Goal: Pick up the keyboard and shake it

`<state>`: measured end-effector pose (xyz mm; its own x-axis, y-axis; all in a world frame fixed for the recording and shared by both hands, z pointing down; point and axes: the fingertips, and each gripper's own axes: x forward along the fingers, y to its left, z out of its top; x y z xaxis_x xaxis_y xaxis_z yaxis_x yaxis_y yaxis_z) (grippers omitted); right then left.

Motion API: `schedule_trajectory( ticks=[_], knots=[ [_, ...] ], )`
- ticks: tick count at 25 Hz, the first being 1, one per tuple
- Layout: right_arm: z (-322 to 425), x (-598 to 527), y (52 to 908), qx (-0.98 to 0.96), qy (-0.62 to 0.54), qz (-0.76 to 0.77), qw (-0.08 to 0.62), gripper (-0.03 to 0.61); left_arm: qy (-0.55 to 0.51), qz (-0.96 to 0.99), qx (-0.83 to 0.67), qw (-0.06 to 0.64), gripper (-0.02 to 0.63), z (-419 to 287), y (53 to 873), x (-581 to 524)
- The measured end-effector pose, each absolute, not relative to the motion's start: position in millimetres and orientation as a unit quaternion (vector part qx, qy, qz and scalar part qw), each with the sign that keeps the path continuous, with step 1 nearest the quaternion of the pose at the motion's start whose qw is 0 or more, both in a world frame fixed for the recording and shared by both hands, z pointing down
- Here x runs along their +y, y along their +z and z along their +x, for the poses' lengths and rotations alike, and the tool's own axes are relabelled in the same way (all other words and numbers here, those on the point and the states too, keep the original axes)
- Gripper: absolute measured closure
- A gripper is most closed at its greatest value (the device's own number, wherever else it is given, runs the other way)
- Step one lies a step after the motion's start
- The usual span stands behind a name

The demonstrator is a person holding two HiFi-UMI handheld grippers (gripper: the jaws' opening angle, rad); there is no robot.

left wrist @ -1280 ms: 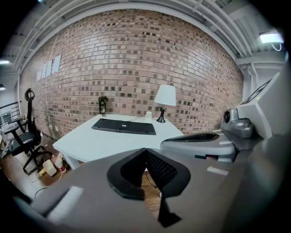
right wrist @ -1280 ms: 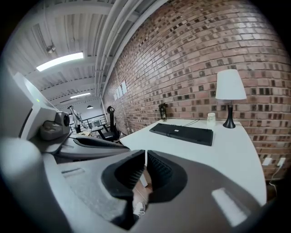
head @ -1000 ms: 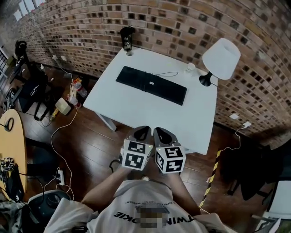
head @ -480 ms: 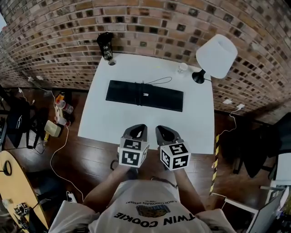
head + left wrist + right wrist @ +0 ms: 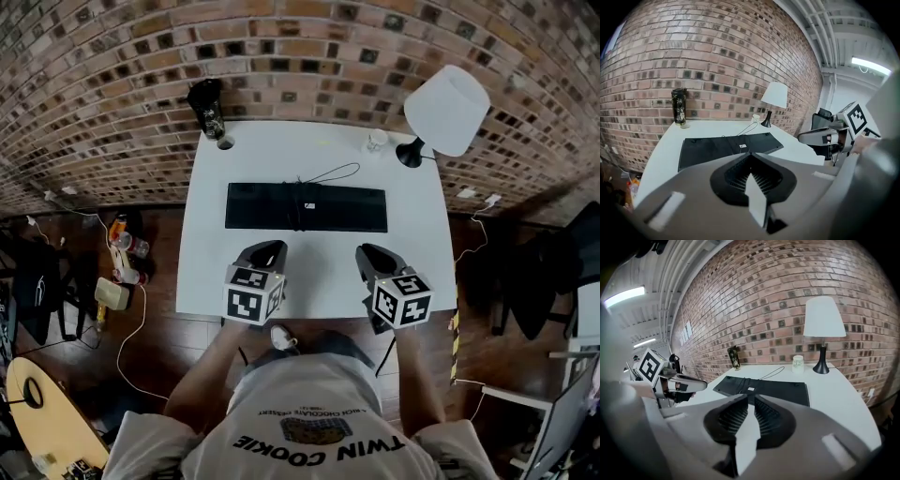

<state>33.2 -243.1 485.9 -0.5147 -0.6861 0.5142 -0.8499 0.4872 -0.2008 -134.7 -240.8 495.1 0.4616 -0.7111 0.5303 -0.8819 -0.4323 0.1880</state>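
Brickwork wall (image 5: 300, 56) runs along the far side of the scene, with dark wooden floor (image 5: 159, 356) to the left and right.

White surface (image 5: 319, 258) stands against that wall, its near edge in front of the person.

Item 1, keyboard (image 5: 347, 208): black and lying flat on the surface. It sits across the middle, somewhat toward the far side, with its long edge parallel to the wall. Nothing is touching it.

Item 2, lamp (image 5: 445, 111): white shade on a black base, standing upright at the far right corner.

Item 3, left claw (image 5: 267, 251): held over the near left part of the surface, near the keyboard's left half but apart from it. Its own view shows the jaws closed together with nothing between them.

Item 4, right claw (image 5: 372, 255): held over the near right part of the surface, well apart from the left claw and short of the keyboard's right end. Its jaws have just been opening and stand a narrow slit apart. Nothing is between them.

Item 5, black tumbler (image 5: 208, 111): upright at the far left corner.

Item 6, paper cup (image 5: 376, 141): upright, just left of the lamp base.

Item 7, cable (image 5: 333, 172): thin, looping from the keyboard's middle toward the far right. A wrapped section with a white tag crosses the keyboard's middle.
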Motion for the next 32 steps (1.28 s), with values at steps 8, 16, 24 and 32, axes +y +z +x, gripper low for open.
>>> schedule_trajectory(
  ticks=[8, 16, 24, 32],
  knots=[
    [64, -282, 493, -0.840, 0.226, 0.455, 0.193, 0.491, 0.210, 0.825, -0.485, 0.197, 0.581, -187, 506, -298],
    [92, -330, 516, -0.841, 0.258, 0.425, 0.213, 0.439, 0.238, 0.804, -0.491, 0.236, 0.484, -252, 539, -351],
    [122, -375, 546, -0.839, 0.315, 0.398, 0.198, 0.370, 0.247, 0.792, -0.466, 0.307, 0.391, -293, 578, -384],
    [141, -404, 569, -0.832, 0.376, 0.363, 0.184, 0.355, 0.204, 0.813, -0.422, 0.344, 0.317, -290, 584, -403]
  ],
)
